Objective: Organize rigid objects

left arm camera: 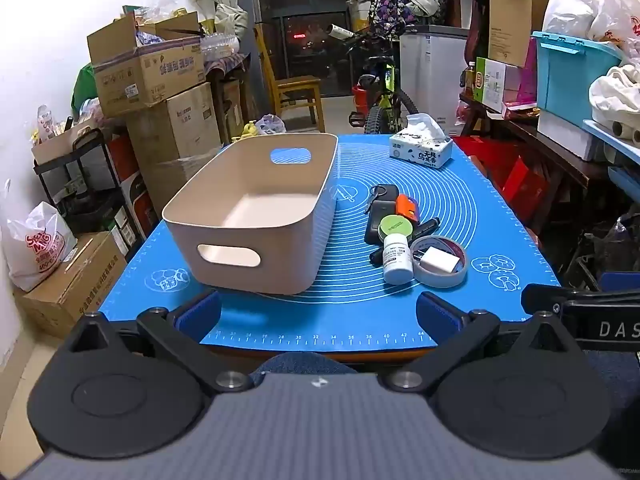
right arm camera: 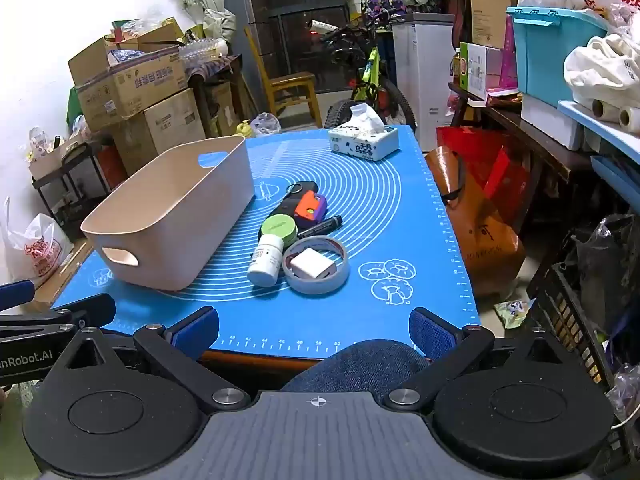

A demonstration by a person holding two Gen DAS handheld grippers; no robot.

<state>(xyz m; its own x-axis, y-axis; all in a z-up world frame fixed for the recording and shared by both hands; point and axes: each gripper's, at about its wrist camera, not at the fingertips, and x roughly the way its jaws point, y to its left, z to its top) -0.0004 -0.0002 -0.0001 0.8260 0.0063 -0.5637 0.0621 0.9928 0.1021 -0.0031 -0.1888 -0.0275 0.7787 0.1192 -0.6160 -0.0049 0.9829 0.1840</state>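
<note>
An empty beige bin (left arm camera: 256,216) (right arm camera: 176,216) with handle cut-outs stands on the left of the blue mat (left arm camera: 360,312) (right arm camera: 392,240). To its right lies a cluster: a white pill bottle (left arm camera: 396,258) (right arm camera: 266,260), a tape roll (left arm camera: 440,262) (right arm camera: 316,266) with a white charger block (right arm camera: 311,265) inside it, a green round tin (left arm camera: 394,227) (right arm camera: 279,227), an orange piece (left arm camera: 407,207) (right arm camera: 310,205), a black marker (right arm camera: 320,227) and black keyed items (left arm camera: 382,200). My left gripper (left arm camera: 318,314) and right gripper (right arm camera: 314,330) both hang open over the mat's near edge, nothing between their fingers.
A tissue box (left arm camera: 421,148) (right arm camera: 364,140) sits at the mat's far right. Cardboard boxes (left arm camera: 148,68) stack at the left, a bicycle (left arm camera: 384,92) and wooden chair (left arm camera: 296,88) stand behind the table, and shelves with a blue crate (right arm camera: 548,52) line the right. A knee (right arm camera: 360,364) shows below.
</note>
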